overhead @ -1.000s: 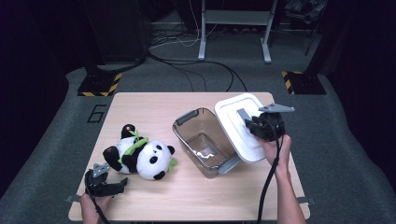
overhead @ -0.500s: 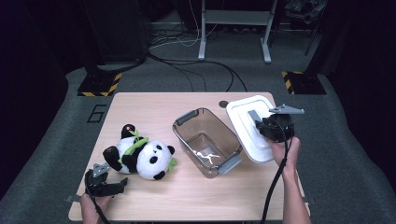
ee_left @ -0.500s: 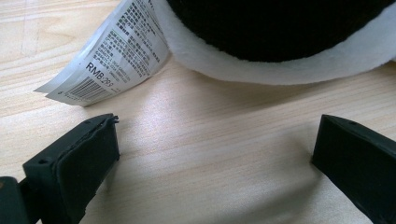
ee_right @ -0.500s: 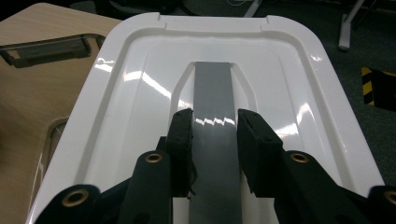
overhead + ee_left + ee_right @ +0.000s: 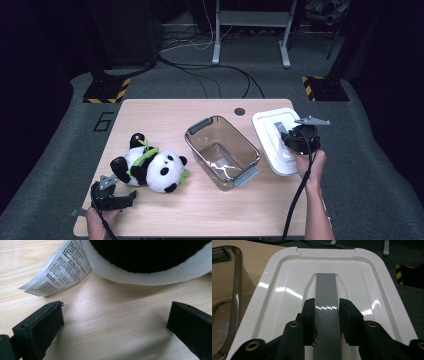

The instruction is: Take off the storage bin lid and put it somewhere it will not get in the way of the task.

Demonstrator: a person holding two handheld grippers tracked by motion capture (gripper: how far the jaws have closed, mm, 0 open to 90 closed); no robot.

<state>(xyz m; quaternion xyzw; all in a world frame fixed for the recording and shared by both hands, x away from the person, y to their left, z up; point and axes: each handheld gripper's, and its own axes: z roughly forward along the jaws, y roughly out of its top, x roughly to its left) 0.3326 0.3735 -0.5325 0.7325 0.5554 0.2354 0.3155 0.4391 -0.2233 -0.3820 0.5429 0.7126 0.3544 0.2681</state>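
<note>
At the table's point(image 5: 150, 107) right edge, the right gripper point(image 5: 327, 307) has its fingers clamped on the white lid's point(image 5: 287, 287) grey handle point(image 5: 325, 290); set it flat before letting go. The left gripper's point(image 5: 112, 322) fingers gape empty beside the panda point(image 5: 150, 165).

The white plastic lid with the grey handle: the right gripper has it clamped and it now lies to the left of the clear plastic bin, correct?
Not quite. The white plastic lid, clamped at its grey handle by the right gripper, lies to the right of the clear plastic bin, not the left. The high view shows this.
</note>
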